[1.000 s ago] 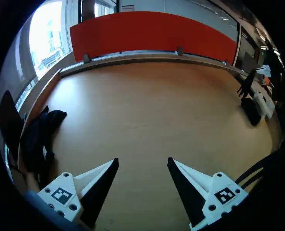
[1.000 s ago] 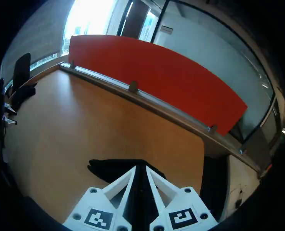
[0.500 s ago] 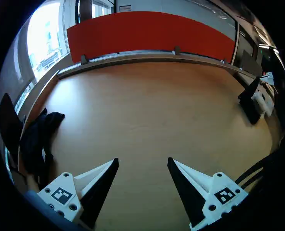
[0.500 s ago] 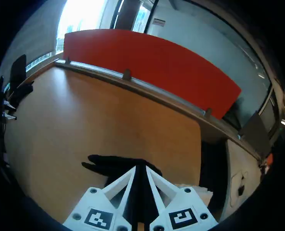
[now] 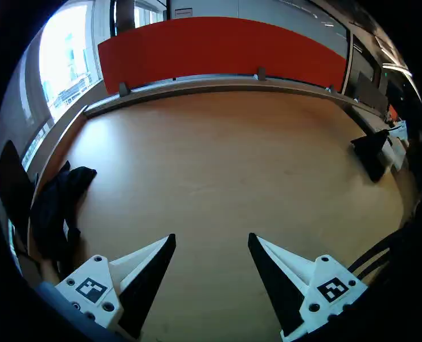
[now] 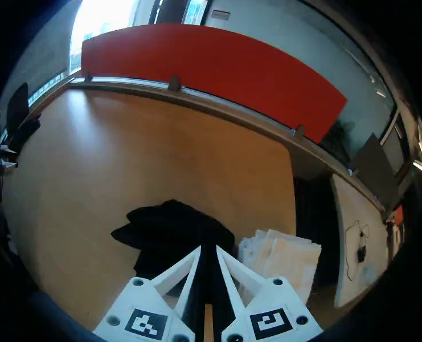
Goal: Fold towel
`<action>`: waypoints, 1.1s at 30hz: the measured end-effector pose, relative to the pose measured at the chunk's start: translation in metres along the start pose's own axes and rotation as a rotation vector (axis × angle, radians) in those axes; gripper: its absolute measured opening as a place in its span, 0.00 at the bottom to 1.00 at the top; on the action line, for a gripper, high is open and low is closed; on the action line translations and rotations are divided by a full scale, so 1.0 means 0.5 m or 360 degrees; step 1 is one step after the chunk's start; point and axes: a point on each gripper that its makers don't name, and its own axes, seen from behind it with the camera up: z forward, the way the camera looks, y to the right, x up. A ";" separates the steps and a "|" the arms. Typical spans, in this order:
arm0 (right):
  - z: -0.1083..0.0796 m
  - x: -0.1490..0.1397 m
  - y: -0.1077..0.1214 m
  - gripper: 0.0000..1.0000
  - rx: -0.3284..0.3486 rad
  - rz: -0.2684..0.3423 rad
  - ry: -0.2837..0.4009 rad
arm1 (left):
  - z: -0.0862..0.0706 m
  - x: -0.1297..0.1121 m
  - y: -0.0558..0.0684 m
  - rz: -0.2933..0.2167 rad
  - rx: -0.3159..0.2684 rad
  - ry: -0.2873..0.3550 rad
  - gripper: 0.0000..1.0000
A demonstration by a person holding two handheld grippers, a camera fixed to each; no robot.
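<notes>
One broad wooden bench (image 5: 222, 159) runs to a red divider (image 5: 222, 48) along its far edge. The black towel (image 6: 171, 228) sits bunched near the bench's right end (right tongs (image 6: 209, 249) clamped on its near edge). Left tongs (image 5: 211, 242) stand apart, empty.

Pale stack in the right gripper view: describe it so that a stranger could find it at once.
Start at the wooden table before the red screen. By its right edge, beside the black towel, lies the pale stack. It is cream, flat and layered; the towel is black and crumpled.
</notes>
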 end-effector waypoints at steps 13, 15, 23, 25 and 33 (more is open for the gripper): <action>-0.005 0.001 0.014 0.03 -0.0042 -0.0058 0.0017 | -0.007 -0.009 -0.009 -0.0003 0.0011 0.0001 0.94; -0.005 0.007 0.017 0.03 -0.0047 -0.0077 0.0020 | -0.008 -0.009 -0.010 -0.0003 0.0013 0.0001 0.94; 0.008 0.051 0.019 0.04 -0.0031 -0.0167 0.0028 | -0.010 -0.008 -0.008 -0.0001 0.0015 0.0003 0.94; 0.013 0.063 0.021 0.04 -0.0026 -0.0187 0.0030 | -0.011 -0.008 -0.008 -0.0001 0.0014 0.0006 0.94; 0.024 0.108 0.028 0.04 -0.0013 -0.0263 0.0043 | -0.015 -0.012 -0.013 -0.0011 0.0025 0.0004 0.94</action>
